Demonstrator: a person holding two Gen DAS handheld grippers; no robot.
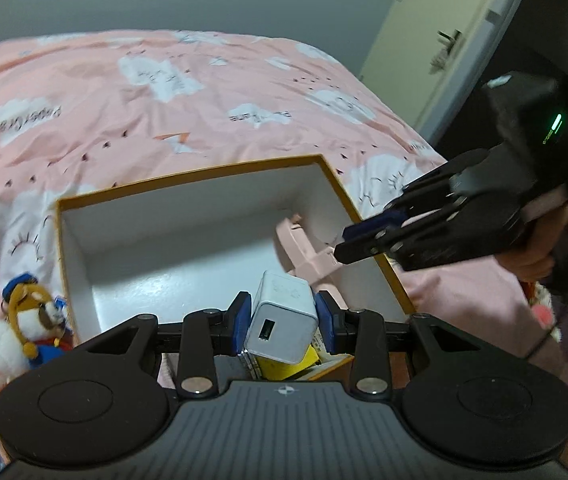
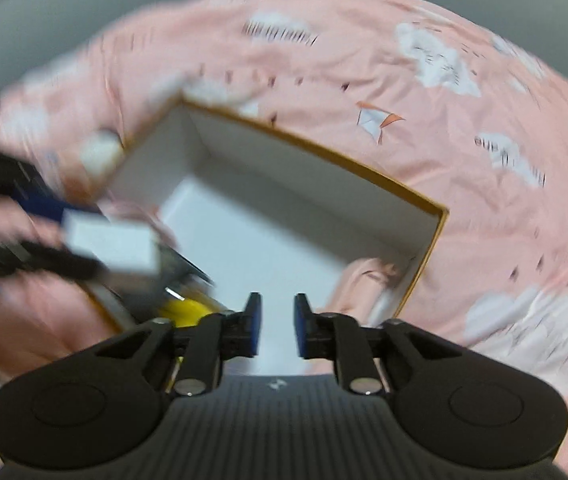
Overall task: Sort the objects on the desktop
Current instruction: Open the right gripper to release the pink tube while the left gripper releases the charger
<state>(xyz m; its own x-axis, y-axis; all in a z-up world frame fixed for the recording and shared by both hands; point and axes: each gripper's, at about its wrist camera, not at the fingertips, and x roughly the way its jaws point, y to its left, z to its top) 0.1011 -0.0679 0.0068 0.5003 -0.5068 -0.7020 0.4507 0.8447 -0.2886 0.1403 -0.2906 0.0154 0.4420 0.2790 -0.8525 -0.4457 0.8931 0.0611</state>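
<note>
My left gripper (image 1: 282,320) pinches the white charger (image 1: 282,320) over the box (image 1: 188,174) edge, while my right gripper (image 2: 278,326) hovers above it with jaws spread.

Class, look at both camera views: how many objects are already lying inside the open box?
2 can be seen: a pink object in the box's far right corner, and a yellow item at the near edge, mostly hidden behind the white charger in the left claw. More may be hidden.

White charger (image 1: 282,320); box (image 1: 367,222) orange rim, white inside; pink cloud-print bedspread (image 1: 124,92).
</note>
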